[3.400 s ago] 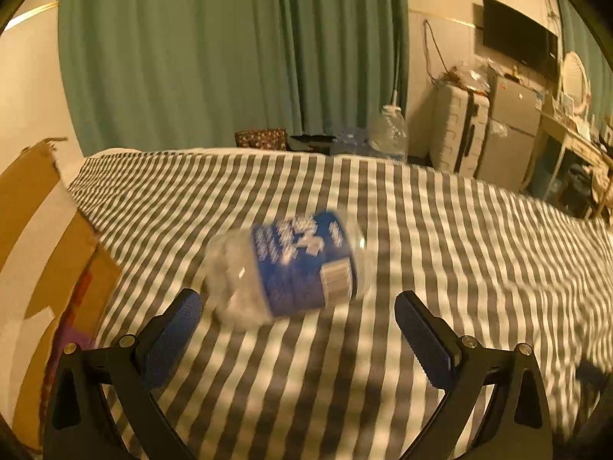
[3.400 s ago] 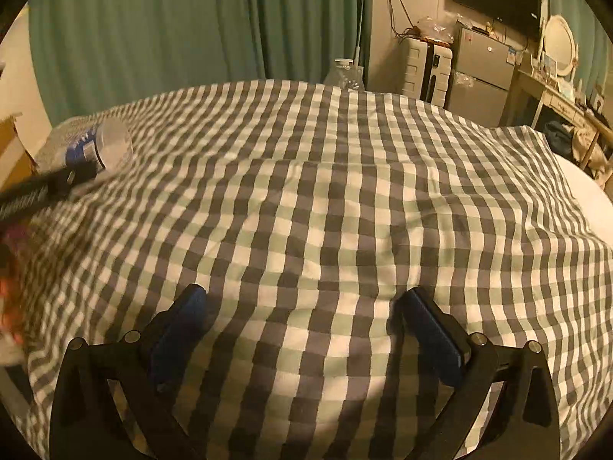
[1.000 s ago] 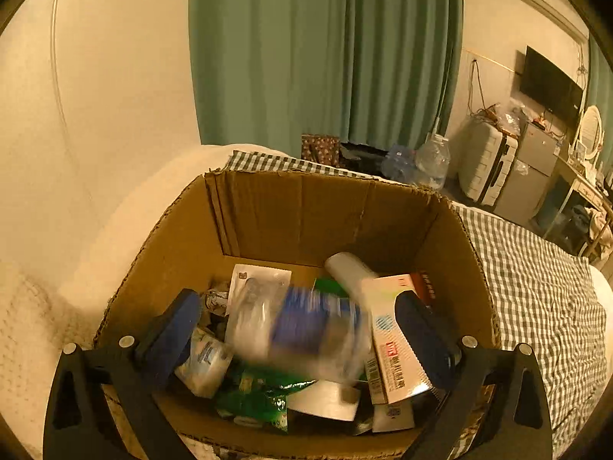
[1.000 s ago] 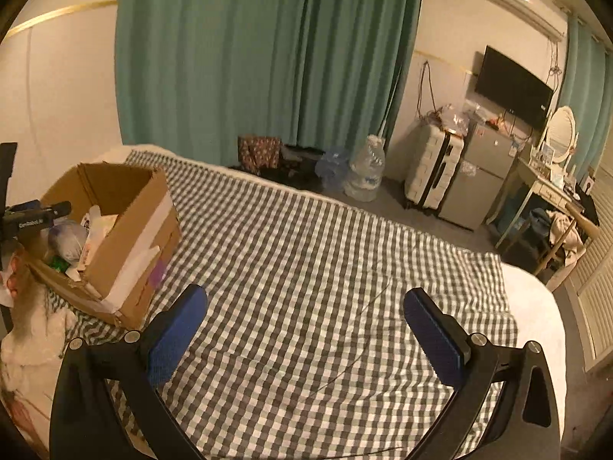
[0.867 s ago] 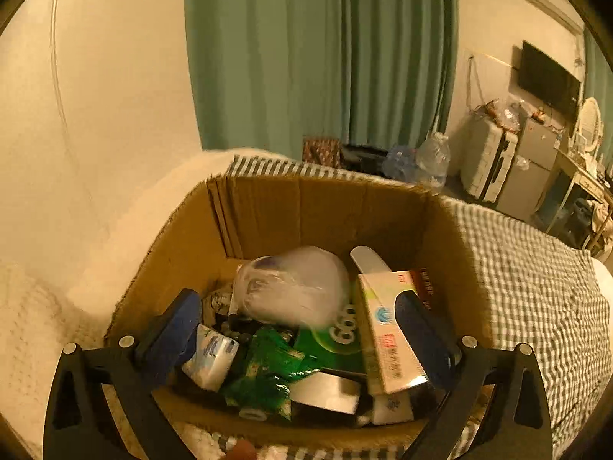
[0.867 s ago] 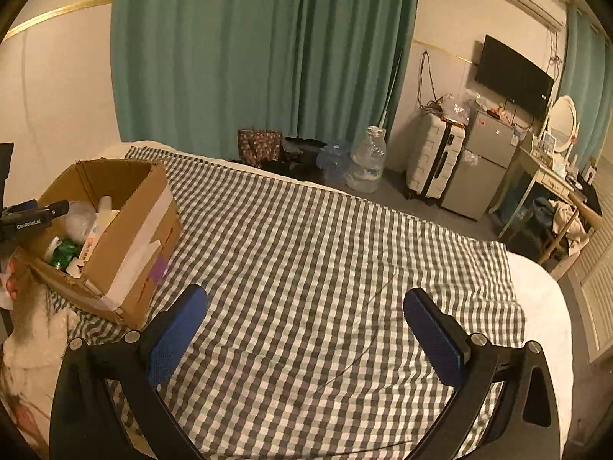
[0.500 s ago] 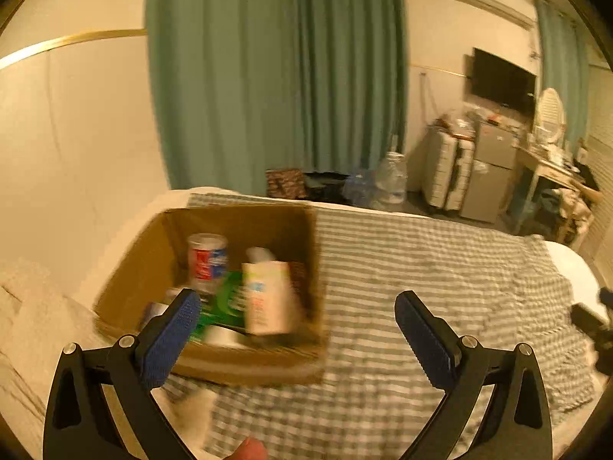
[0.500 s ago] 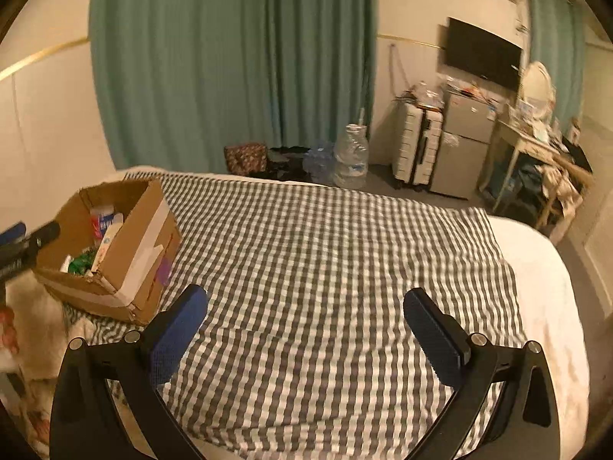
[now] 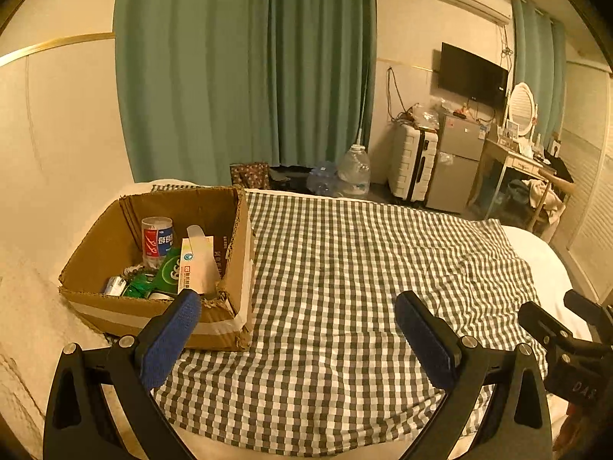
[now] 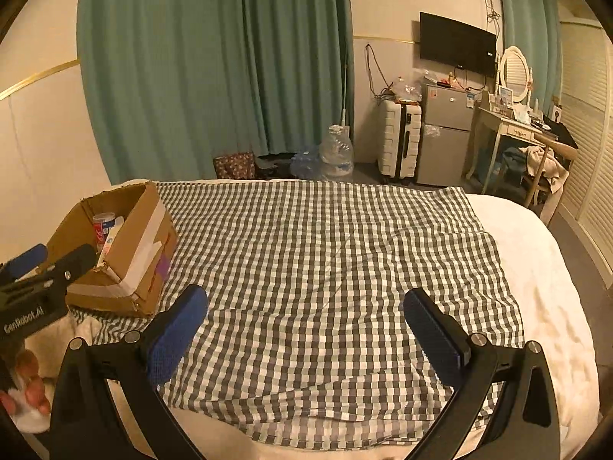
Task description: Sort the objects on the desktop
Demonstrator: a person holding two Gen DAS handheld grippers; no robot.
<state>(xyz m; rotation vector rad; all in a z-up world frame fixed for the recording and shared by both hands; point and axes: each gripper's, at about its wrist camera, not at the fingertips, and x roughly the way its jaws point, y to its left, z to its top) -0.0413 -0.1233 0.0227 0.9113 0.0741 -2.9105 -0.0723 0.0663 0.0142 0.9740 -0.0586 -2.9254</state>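
Bottle [image 9: 157, 237] stands upright inside the cardboard box [image 9: 126, 312], ahead and left of the left tongs [image 9: 297, 308]. Both left and right tongs [image 10: 304, 304] hang spread wide, empty, over the checked bedcover [image 9: 364, 268].

left gripper [image 9: 295, 318]: black forked frame, blue ribbed pads, silver screws
right gripper [image 10: 306, 310]: same build
side marking: white "GenRobot.AI" lettering

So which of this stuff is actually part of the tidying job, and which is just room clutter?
Part of the job:
- cardboard box on the checked cloth
- bottle, carton and green packets inside it
- left gripper and right gripper, both open

Just lying about:
- water jug
- suitcase
- fridge
- television
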